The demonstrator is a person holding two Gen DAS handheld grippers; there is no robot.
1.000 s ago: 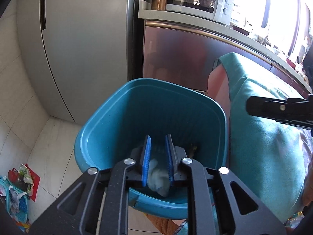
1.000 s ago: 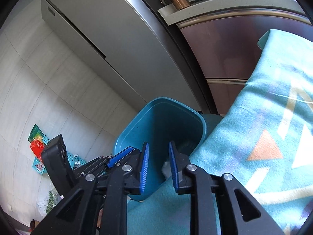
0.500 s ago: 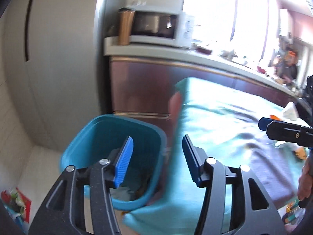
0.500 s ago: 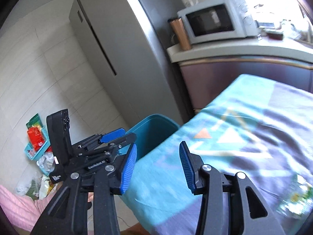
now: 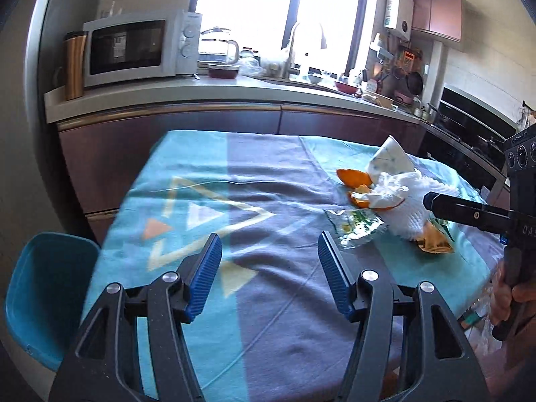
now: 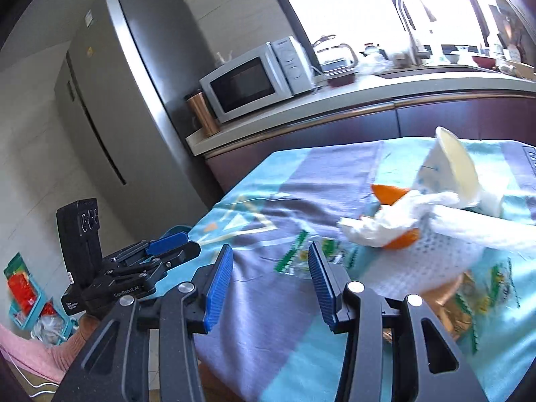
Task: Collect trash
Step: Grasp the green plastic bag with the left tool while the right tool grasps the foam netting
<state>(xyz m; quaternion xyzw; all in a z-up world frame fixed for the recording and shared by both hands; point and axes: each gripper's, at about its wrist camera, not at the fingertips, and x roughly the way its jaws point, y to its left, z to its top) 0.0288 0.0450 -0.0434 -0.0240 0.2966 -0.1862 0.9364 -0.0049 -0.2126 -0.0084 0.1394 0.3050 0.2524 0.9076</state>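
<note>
Above the near half of the table's teal cloth (image 5: 207, 181), left gripper (image 5: 269, 269) (jaws opening) and right gripper (image 6: 269, 283) are spread, empty. Step: reach. Next: pinch the tissue (image 5: 398, 189) among far-right trash; bin (image 5: 40, 288) stands left.

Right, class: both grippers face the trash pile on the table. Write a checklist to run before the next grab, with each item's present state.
1. Left gripper empty: ok; jaws opening.
2. Right gripper empty and open: ok.
3. Trash in sight, tissue, peel, wrapper, cup: ok.
4. Path over cloth clear: ok.
5. Bin beside the table: ok.
6. Room left in the bin: cannot tell.
</note>
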